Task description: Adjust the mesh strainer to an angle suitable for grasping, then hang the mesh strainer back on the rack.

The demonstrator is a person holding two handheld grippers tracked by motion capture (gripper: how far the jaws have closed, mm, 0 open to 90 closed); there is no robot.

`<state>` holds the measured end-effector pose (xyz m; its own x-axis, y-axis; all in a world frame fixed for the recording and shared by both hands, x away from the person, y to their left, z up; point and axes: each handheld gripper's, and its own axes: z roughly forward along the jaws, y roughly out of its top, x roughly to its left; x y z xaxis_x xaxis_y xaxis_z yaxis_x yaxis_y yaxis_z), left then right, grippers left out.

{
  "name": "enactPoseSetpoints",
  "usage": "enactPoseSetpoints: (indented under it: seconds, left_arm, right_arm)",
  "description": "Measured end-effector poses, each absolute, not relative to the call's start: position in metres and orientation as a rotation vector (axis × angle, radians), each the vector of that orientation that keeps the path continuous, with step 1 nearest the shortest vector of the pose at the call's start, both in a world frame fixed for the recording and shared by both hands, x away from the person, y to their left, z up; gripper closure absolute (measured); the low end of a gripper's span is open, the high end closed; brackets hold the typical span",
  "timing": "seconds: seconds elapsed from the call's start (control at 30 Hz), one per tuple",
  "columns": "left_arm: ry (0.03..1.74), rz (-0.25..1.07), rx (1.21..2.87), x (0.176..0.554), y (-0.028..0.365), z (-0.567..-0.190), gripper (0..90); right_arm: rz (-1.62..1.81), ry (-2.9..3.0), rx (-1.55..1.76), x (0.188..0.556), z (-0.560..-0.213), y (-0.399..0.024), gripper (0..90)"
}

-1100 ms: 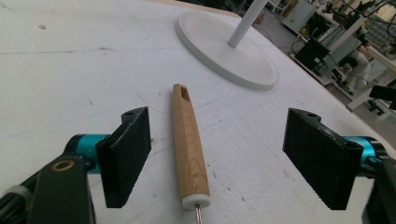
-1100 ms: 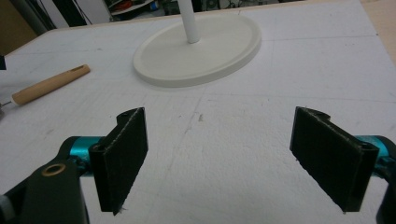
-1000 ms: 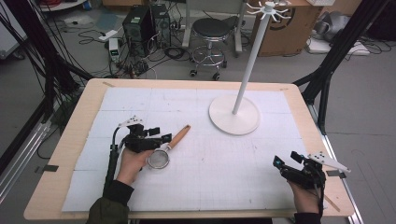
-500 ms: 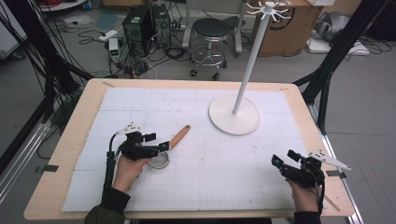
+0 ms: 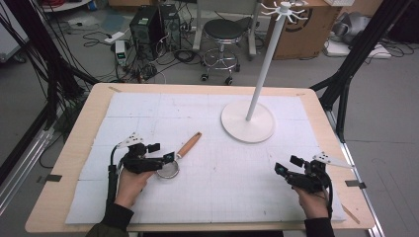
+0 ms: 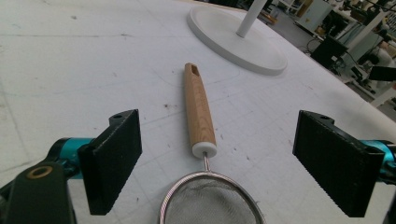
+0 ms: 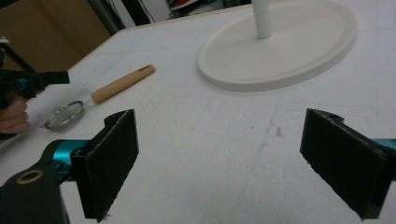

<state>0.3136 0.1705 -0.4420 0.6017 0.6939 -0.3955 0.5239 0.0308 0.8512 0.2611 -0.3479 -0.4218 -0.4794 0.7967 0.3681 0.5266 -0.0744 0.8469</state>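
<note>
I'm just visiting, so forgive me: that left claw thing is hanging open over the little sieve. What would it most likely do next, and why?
Probably ease forward and down, then close on the strainer's wooden handle. The left gripper is wide open, with the strainer lying flat on the table between its jaws and nothing gripped yet. The right gripper is open too, well off to the side.
</note>
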Motion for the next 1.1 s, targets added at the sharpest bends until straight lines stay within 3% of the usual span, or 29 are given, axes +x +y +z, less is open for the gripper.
enactPoseSetpoints:
  seconds: [0.57,0.67,0.87,0.97,1.1]
  left_arm:
    - [1.023,0.181,1.672,0.312,0.163,-0.442,17.1]
    - [1.01,0.167,1.697,0.318,0.155,-0.444,24.3]
    - [1.06,0.158,1.721,0.328,0.148,-0.447,30.2]
    - [1.125,0.133,1.734,0.332,0.145,-0.45,44.1]
    - [1.134,0.099,1.747,0.336,0.143,-0.449,43.5]
  right_arm:
    - [1.64,1.956,1.445,0.268,-0.423,-0.345,10.7]
    - [1.636,1.954,1.448,0.268,-0.423,-0.345,10.7]
    - [1.627,1.955,1.448,0.268,-0.423,-0.344,10.7]
    - [1.62,1.95,1.448,0.268,-0.424,-0.344,10.7]
    - [1.609,1.951,1.449,0.268,-0.424,-0.344,10.8]
